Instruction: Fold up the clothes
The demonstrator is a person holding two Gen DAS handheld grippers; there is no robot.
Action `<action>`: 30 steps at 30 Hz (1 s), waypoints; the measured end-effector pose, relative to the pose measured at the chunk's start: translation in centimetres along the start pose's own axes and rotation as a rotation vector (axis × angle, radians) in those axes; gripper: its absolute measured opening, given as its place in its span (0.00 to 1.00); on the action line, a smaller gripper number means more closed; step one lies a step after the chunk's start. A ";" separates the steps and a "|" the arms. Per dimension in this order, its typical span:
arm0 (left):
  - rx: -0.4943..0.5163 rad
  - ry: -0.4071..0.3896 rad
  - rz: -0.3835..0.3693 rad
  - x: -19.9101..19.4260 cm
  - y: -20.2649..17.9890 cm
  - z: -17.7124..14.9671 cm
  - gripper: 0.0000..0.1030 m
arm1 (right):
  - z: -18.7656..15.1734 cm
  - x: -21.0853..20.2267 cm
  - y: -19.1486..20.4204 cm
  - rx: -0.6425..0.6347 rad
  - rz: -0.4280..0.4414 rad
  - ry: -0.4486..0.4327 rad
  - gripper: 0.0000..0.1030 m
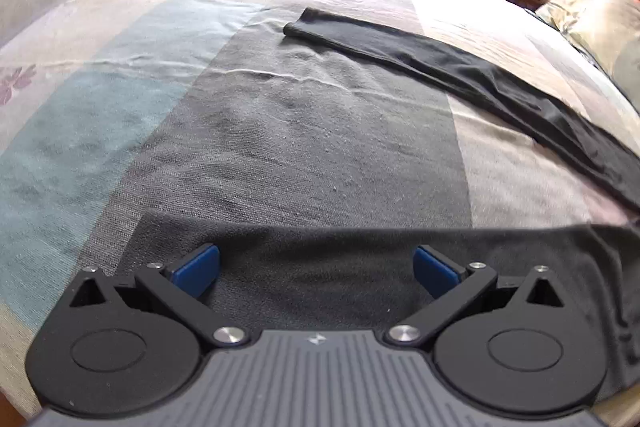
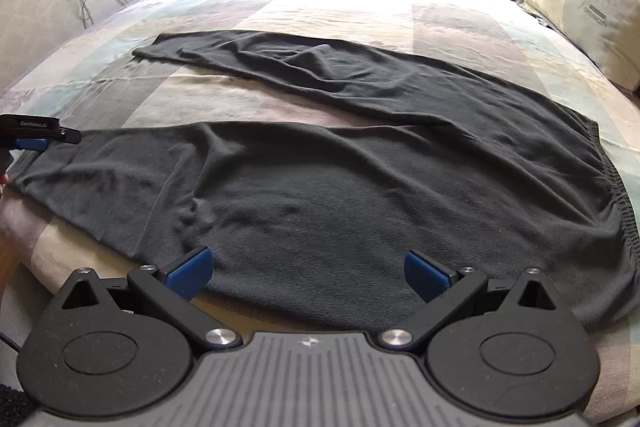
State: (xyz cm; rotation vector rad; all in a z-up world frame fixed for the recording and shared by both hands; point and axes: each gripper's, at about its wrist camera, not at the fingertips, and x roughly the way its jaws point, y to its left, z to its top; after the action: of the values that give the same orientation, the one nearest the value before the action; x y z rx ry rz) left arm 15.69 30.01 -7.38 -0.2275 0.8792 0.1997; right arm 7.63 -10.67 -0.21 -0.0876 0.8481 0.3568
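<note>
Here the dark trousers [image 2: 320, 163] lie spread flat on the bed [image 2: 360, 3], legs splayed apart, nothing folded yet. The left gripper [image 1: 316, 269] and right gripper [image 2: 308, 273] both have fingers spread wide, holding nothing, with the near leg's edge between them. Next, I'd judge, both must pinch that edge and carry it onto the far leg ahead.

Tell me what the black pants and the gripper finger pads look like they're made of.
Black pants: probably soft matte knit, maybe fleece; fuzzy nap, limp folds, ribbed waistband. Right gripper finger pads: smooth blue, likely plastic or rubber. Left gripper looks the same.
</note>
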 end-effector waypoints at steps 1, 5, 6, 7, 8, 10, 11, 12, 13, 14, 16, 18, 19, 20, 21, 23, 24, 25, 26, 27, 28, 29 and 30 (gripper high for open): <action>-0.002 0.001 0.004 -0.1 -0.1 0.2 0.99 | 0.1 0.0 -0.2 0.009 -0.002 -0.001 1.00; 0.025 -0.009 0.024 -1.1 -1.2 0.5 0.99 | 0.3 -0.4 -0.6 0.014 0.006 -0.019 1.00; 0.029 -0.009 0.019 -1.3 -1.5 0.5 0.99 | 0.3 -0.5 -0.6 0.012 0.008 -0.024 1.00; 0.039 -0.008 0.017 -1.6 -2.0 0.5 0.99 | 0.2 -0.5 -0.6 0.014 0.009 -0.023 1.00; 0.054 -0.006 0.016 -1.9 -2.6 0.3 0.99 | 0.0 -0.4 -0.6 0.017 0.016 -0.020 1.00; 0.084 -0.003 0.014 -2.6 -3.7 0.1 0.99 | -0.3 -0.4 -0.7 0.022 0.027 -0.018 1.00; 0.101 0.000 0.008 -2.9 -4.4 -0.1 0.99 | -0.4 -0.5 -0.7 0.024 0.029 -0.020 1.00; 0.121 0.001 -0.002 -3.3 -5.1 -0.3 0.99 | -0.4 -0.6 -0.8 0.026 0.030 -0.023 1.00; 0.141 0.003 -0.013 -3.7 -5.9 -0.6 0.99 | -0.5 -0.7 -1.0 0.030 0.028 -0.027 1.00; 0.162 0.006 -0.024 -4.0 -6.8 -0.8 0.99 | -0.5 -0.8 -1.2 0.037 0.026 -0.033 1.00; 0.201 0.011 -0.051 -4.6 -8.5 -1.5 0.99 | -0.5 -1.2 -1.7 0.054 0.024 -0.047 1.00; 0.245 0.014 -0.072 -5.1 -10.4 -2.2 0.99 | -0.7 -1.4 -2.3 0.073 0.019 -0.056 1.00; 0.271 0.014 -0.077 -5.3 -11.4 -2.6 0.99 | -0.8 -1.5 -2.7 0.082 0.017 -0.058 1.00; 0.301 0.013 -0.079 -5.4 -12.5 -3.0 0.99 | -1.0 -1.6 -3.0 0.091 0.014 -0.059 1.00; 0.330 0.008 -0.079 -5.5 -13.5 -3.5 0.99 | -1.1 -1.6 -3.3 0.101 0.009 -0.059 1.00; 0.384 -0.005 -0.081 -5.7 -15.6 -4.6 0.99 | -1.5 -1.8 -4.1 0.122 -0.005 -0.061 1.00; 0.408 -0.009 -0.085 -5.7 -16.6 -5.1 0.99 | -1.6 -1.9 -4.5 0.130 -0.013 -0.064 1.00; 0.427 -0.007 -0.095 -5.6 -17.6 -5.6 0.99 | -1.8 -2.0 -5.0 0.139 -0.021 -0.066 1.00; 0.443 0.001 -0.111 -5.5 -18.7 -6.0 0.99 | -1.9 -2.1 -5.5 0.146 -0.034 -0.074 1.00; 0.459 0.008 -0.127 -5.4 -19.7 -6.4 0.99 | -2.1 -2.2 -6.1 0.153 -0.045 -0.084 1.00; 0.466 0.020 -0.141 -5.2 -20.6 -6.7 0.99 | -2.3 -2.3 -6.7 0.159 -0.055 -0.092 1.00; 0.465 0.034 -0.153 -5.0 -21.3 -7.0 0.99 | -2.4 -2.3 -7.4 0.169 -0.067 -0.095 1.00; 0.462 0.044 -0.163 -4.6 -21.9 -7.3 0.99 | -2.6 -2.4 -8.1 0.185 -0.081 -0.097 1.00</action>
State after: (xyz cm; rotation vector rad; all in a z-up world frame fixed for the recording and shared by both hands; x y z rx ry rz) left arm 13.26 6.62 -5.74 0.1288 0.9216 -0.1618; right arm 7.10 -19.48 -0.69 0.0664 0.7755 0.2037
